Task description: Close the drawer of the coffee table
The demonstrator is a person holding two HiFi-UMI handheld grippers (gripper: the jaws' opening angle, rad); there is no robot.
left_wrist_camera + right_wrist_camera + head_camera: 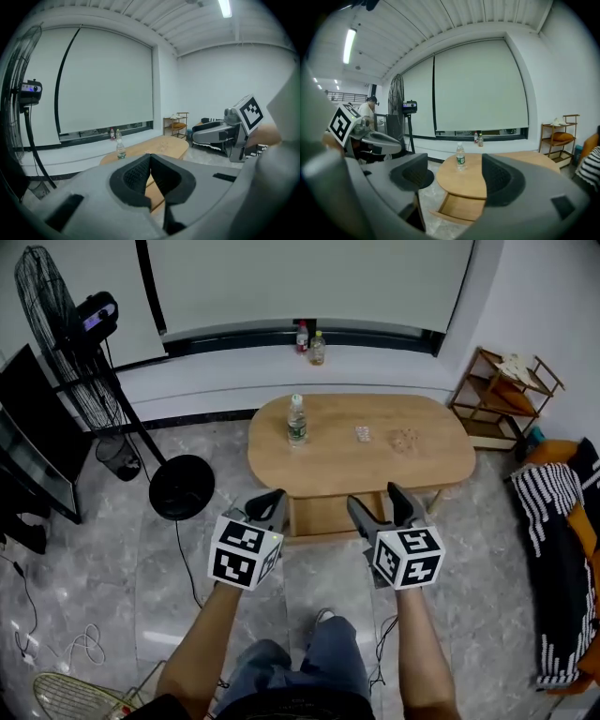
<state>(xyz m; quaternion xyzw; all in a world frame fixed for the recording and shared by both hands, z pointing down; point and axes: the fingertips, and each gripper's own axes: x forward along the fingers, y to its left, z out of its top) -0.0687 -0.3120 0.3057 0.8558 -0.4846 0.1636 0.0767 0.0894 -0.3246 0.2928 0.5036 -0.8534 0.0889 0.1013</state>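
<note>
Bare floor (pixel 319 592) lay between the person and the oval coffee table (pixel 422 460), whose long axis ran left to right. Its drawer (pixel 323 515) stuck out toward the person. Both forearms reached forward side by side. The left gripper (pixel 274 497) was closed and empty, and the right gripper (pixel 375 499) was spread and empty.

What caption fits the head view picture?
Left gripper and right gripper face the coffee table, whose drawer stands open.

Oval light-wood coffee table (pixel 427 456) — its drawer (pixel 323 514) stands pulled out on the near side, open.
</note>
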